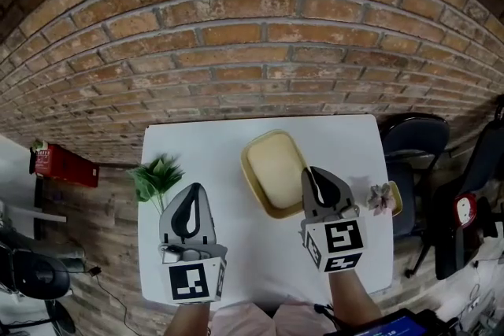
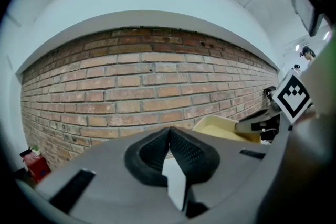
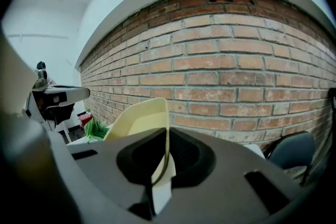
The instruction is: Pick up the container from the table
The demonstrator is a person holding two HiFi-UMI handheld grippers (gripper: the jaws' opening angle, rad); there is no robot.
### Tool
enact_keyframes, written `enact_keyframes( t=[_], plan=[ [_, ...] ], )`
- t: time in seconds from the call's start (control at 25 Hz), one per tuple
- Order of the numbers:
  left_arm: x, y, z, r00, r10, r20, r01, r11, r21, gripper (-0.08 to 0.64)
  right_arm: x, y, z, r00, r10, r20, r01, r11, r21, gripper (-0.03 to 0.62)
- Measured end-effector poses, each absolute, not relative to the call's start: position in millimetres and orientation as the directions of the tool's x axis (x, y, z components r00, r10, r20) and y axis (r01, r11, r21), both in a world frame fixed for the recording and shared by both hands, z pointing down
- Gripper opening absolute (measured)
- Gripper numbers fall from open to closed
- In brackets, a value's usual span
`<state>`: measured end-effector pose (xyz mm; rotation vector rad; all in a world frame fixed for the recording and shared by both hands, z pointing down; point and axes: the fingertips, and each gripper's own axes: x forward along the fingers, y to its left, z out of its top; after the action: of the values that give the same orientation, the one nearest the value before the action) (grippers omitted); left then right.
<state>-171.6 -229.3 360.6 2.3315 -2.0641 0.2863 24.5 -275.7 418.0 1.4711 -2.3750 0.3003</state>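
i have my right gripper (image 1: 313, 173) pinched tight on the right rim of the yellow container (image 1: 272, 165), which sits over the far middle of the white table (image 1: 197, 145). my left gripper (image 1: 192, 189) is pressed together on nothing, over the table's near left part, near the green plant (image 1: 157, 175) at the table's left edge.

One container (image 1: 272, 169), one table (image 1: 197, 145), one plant (image 1: 157, 177), two tongs: left tongs (image 1: 194, 190), right tongs (image 1: 309, 171).
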Motion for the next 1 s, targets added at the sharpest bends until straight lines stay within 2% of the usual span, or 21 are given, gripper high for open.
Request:
enact_keyframes(
  t=[1.0],
  plan=[
    [-167.0, -160.8, 244.0, 0.175, -0.977, -0.121, -0.977, -0.157, -0.147, 0.009, 42.7, -194.2, 271.4, -0.356, -0.931, 0.084, -0.924, 0.364, 0.12, 0.016]
  ],
)
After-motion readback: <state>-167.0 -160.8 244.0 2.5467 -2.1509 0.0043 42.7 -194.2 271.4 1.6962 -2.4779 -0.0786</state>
